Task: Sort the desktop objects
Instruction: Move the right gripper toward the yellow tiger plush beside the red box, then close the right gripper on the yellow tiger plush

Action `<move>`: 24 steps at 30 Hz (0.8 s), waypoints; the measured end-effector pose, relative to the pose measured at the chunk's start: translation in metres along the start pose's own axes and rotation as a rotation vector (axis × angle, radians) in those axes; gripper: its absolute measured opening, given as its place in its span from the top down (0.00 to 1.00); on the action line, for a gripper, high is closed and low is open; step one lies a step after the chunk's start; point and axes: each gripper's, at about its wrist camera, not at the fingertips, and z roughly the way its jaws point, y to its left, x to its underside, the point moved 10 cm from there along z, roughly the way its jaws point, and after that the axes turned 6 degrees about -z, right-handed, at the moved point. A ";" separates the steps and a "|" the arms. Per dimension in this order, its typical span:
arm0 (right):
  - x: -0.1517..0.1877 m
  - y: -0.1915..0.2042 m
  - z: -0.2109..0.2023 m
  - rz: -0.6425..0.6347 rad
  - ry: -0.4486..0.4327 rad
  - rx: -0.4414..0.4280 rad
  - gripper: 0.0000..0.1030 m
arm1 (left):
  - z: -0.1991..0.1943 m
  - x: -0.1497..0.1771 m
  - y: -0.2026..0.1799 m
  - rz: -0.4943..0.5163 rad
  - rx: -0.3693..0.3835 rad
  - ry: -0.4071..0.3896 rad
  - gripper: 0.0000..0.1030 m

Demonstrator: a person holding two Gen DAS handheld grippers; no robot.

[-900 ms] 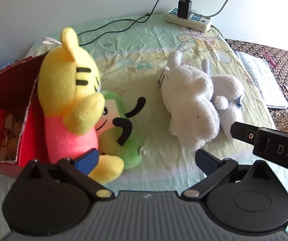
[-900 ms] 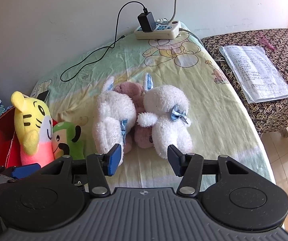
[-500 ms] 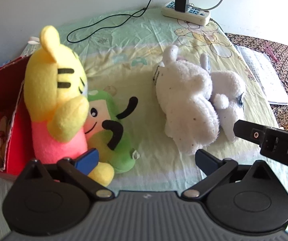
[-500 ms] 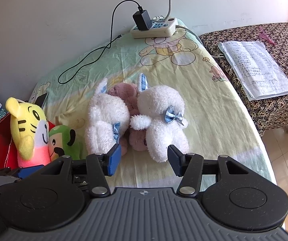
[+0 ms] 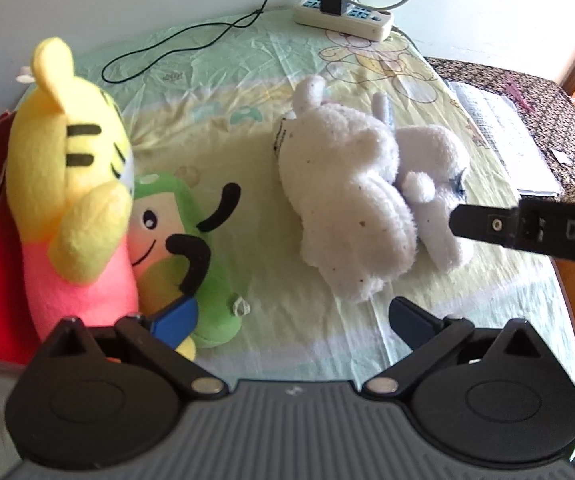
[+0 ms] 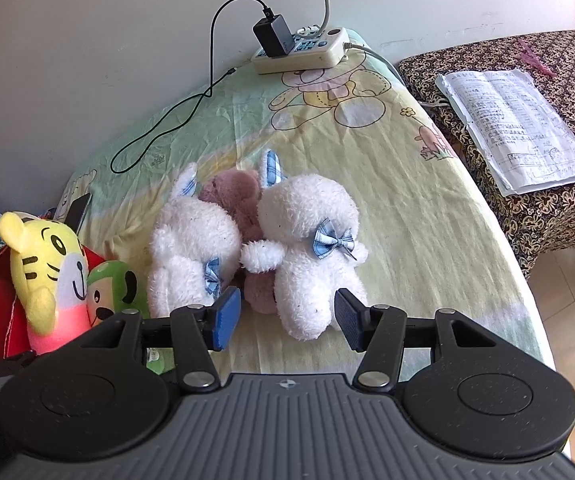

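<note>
Right wrist view: the right tongs (image 6: 285, 322) hover unclenched just near of the white bunny (image 6: 311, 248) mid-table, its length running near-to-far, while the left tongs (image 5: 293, 314) gape empty farther left.

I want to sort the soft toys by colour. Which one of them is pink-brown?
The pink-brown toy wedged between the two white rabbits; the tiger is yellow, its neighbour green.
</note>
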 end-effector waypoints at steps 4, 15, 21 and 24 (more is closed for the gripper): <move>-0.010 0.007 -0.002 0.011 -0.019 -0.072 0.45 | -0.022 0.004 -0.001 0.051 0.025 -0.076 0.05; -0.033 0.108 0.008 -0.105 0.010 -0.380 0.37 | -0.074 -0.024 0.081 -0.085 -0.159 -0.272 0.02; -0.039 0.158 0.021 -0.143 0.063 -0.515 0.32 | -0.054 -0.030 0.094 -0.067 -0.200 -0.263 0.02; -0.036 0.175 0.033 -0.154 0.102 -0.537 0.32 | -0.036 -0.028 0.098 -0.076 -0.201 -0.234 0.02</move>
